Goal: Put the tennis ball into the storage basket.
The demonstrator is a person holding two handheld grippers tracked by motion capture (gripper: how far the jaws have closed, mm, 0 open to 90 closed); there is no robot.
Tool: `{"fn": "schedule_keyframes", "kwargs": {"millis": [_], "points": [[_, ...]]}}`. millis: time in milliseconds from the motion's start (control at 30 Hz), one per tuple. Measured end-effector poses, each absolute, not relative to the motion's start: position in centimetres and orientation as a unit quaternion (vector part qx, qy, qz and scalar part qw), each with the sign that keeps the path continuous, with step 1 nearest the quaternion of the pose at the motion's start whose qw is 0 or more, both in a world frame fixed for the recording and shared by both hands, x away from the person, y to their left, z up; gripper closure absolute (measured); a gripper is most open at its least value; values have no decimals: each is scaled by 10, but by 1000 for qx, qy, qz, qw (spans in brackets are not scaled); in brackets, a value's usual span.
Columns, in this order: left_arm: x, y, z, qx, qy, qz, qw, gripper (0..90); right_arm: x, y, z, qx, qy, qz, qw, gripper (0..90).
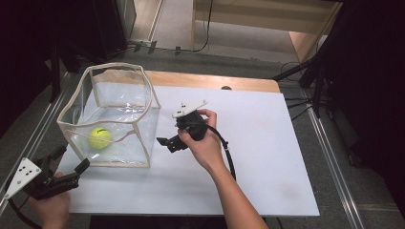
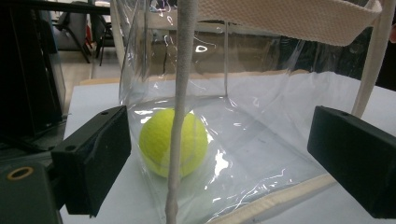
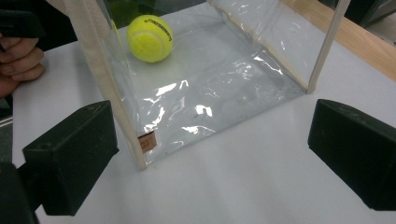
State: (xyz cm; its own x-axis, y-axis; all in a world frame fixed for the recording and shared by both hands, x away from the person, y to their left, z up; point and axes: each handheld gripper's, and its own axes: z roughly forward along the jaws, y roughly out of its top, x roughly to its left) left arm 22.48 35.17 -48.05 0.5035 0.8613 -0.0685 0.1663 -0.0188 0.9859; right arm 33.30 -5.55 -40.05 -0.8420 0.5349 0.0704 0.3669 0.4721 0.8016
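— What's the biggest thing you've got there?

— A white table [image 1: 267, 157]. On its left part I see a clear plastic box [image 1: 125, 125] with cream fabric edging, standing upright with its open top facing up. The walls are crinkled and glossy, and a small brown tag sits low on the corner edge nearest my right tongs.

— Anything in the box?

— One yellow-green tennis ball [image 1: 99, 138], resting on the box floor in the corner nearest my left hand. It's round, so it has no long axis; a dark printed mark shows on top.

— Where are your tongs relative to the box?

— My left gripper [image 1: 71, 166] sits just outside that near corner, jaws spread wide and gripping nothing; in the left gripper view the ball [image 2: 173, 142] shows through the wall behind a vertical edge strip. My right gripper [image 1: 167, 143] is just beside the box's right near corner, jaws also apart and empty, pointing toward the box [image 3: 205, 88].
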Motion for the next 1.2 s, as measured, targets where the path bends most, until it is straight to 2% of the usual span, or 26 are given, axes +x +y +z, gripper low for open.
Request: {"fn": "schedule_keyframes", "kwargs": {"millis": [1200], "points": [[225,351,-481,652,396,303,571,65,305,-110,-461,299,826,463,118,5]]}}
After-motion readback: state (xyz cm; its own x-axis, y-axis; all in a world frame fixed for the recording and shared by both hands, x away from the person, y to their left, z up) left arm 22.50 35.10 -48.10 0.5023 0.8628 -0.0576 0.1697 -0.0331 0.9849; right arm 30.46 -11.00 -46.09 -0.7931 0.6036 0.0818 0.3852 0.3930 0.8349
